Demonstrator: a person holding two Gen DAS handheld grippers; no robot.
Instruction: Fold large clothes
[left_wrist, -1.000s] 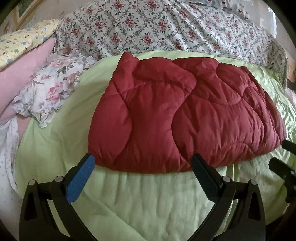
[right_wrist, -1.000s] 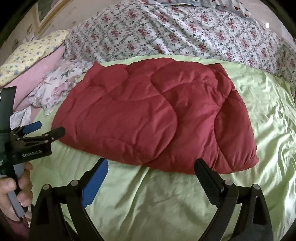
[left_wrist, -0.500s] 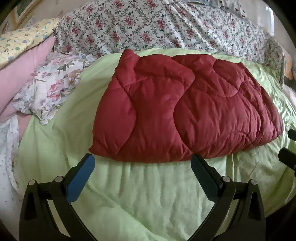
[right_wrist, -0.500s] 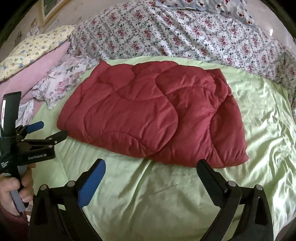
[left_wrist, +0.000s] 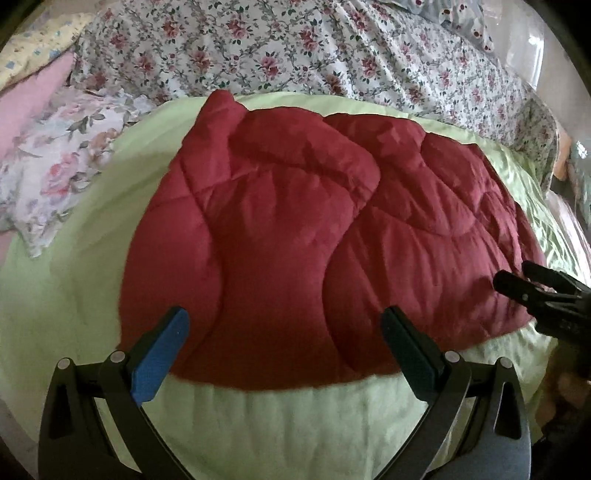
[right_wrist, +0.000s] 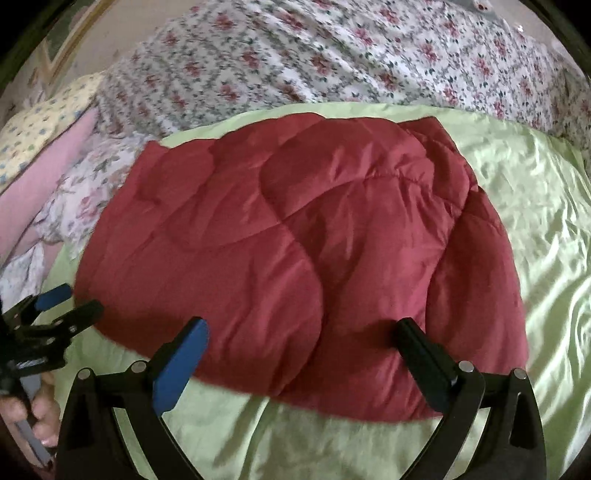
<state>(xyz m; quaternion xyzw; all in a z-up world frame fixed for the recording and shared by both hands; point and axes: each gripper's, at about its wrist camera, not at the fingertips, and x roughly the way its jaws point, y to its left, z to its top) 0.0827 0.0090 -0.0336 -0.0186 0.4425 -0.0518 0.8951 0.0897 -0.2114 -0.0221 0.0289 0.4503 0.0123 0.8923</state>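
A dark red quilted garment (left_wrist: 314, 229) lies folded flat on the pale green bedspread (left_wrist: 280, 424); it also shows in the right wrist view (right_wrist: 288, 251). My left gripper (left_wrist: 284, 325) is open and empty, its fingers over the garment's near edge toward the left end. My right gripper (right_wrist: 303, 332) is open and empty over the near edge toward the right end. The right gripper shows at the right edge of the left wrist view (left_wrist: 532, 284). The left gripper shows at the left edge of the right wrist view (right_wrist: 66, 306).
A floral duvet (left_wrist: 295, 48) is bunched along the far side of the bed. Floral, pink and yellow pillows (left_wrist: 55, 155) are piled at the left. The green bedspread (right_wrist: 535, 206) spreads to the right of the garment.
Both grippers drew back half a second ago, then moved forward; their fingers now overlap the garment's near edge. Both stay open. The garment has not moved.
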